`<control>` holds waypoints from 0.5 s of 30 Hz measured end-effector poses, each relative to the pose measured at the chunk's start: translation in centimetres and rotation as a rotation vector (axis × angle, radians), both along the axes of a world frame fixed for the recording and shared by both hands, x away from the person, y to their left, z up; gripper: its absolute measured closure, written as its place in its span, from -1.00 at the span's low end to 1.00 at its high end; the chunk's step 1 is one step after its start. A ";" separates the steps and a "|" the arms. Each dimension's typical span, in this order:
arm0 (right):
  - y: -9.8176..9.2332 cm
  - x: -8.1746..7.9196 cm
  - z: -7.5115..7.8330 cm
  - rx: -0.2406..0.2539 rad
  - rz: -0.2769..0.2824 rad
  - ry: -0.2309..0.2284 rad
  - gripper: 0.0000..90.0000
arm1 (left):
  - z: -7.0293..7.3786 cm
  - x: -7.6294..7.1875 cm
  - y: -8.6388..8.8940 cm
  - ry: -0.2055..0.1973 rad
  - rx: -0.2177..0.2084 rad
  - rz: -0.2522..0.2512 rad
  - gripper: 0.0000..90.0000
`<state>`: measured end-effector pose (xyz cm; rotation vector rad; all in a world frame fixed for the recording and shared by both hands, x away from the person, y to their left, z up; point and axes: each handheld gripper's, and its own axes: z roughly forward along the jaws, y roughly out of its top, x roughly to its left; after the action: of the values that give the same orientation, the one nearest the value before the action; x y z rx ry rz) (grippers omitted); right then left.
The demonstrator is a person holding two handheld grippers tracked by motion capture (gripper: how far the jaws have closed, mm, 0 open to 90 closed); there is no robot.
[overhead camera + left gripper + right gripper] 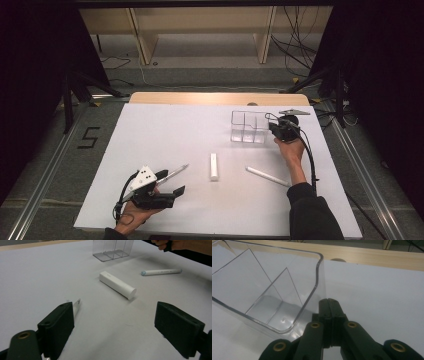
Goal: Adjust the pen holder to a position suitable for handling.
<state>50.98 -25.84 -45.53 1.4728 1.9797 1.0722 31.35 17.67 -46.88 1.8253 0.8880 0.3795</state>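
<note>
White covering spreads over the bench (150, 130) in the high view, with a strip of bare wood along the far edge. The left tool (170, 182) sits low near the near-left corner, held in a hand (134, 217), its jaws spread apart; a thin clear pen (174, 173) lies against its far jaw, pointing toward the middle. A white cylindrical case (214, 166) lies near the bench's centre, and a slim white pen (266, 176) lies to its right, angled toward the near-right. A clear divided organizer (246, 127) stands toward the far-right, with the right tool (276, 129) just beside its right wall (the black body and grey plate hide the jaws here), held by the right hand (291, 150).

From the left gripper view, the two black jaws stand wide apart with bare bench between them. The clear pen's tip (77, 304) pokes out just past the left-hand jaw. Beyond lie the white case (117, 285), the white pen (161, 271) and the organizer (112, 250).

From the right gripper view, the right tool (329, 302) has its jaws pressed together, nothing visible between them. Its tip lies close by the organizer's rounded corner (318, 272); whether it touches cannot be told. The compartments seen are bare.
</note>
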 end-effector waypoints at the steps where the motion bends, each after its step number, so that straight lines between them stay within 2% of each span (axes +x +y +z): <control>1: 0.3 0.1 0.0 0.000 0.002 -0.004 1.00 | 0.0 0.0 0.0 0.000 0.000 0.000 -0.65; 15: 3.0 0.7 0.0 -0.003 0.029 -0.005 1.00 | 0.0 0.0 0.0 0.000 0.004 0.003 -0.66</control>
<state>51.69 -22.87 -45.56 1.4427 2.0047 1.0837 31.39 17.71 -46.88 1.8276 0.8910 0.3832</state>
